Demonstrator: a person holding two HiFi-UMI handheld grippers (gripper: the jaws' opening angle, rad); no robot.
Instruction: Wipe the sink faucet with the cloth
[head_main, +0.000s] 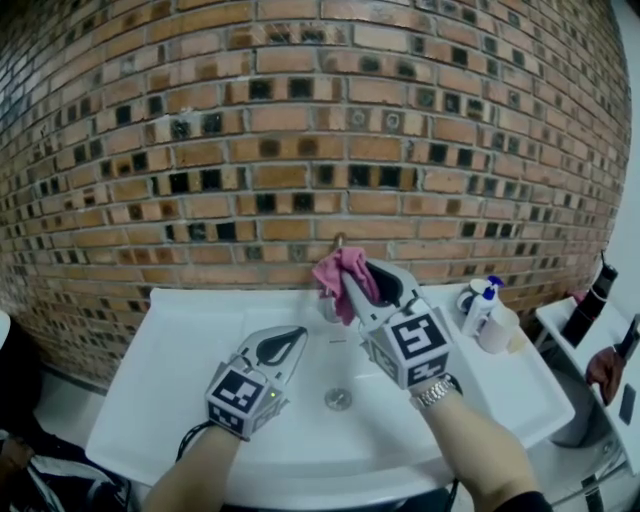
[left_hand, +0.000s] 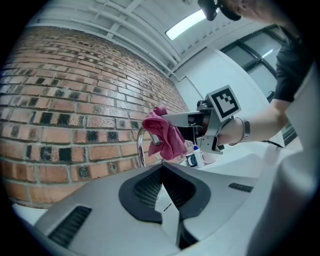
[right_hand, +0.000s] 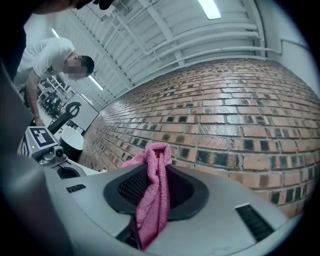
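The pink cloth is bunched over the chrome faucet at the back of the white sink. My right gripper is shut on the cloth at the faucet's top; in the right gripper view the cloth hangs folded between the jaws. The faucet's spout pokes out from under the cloth in the left gripper view. My left gripper is shut with nothing in it, held over the basin to the left of and below the faucet, pointing toward it. Only the faucet's tip shows in the head view.
A brick wall rises right behind the sink. The drain lies in the basin's middle. A pump bottle and a cup stand on the sink's right ledge. A side stand with a dark bottle is further right. A person stands off to the left.
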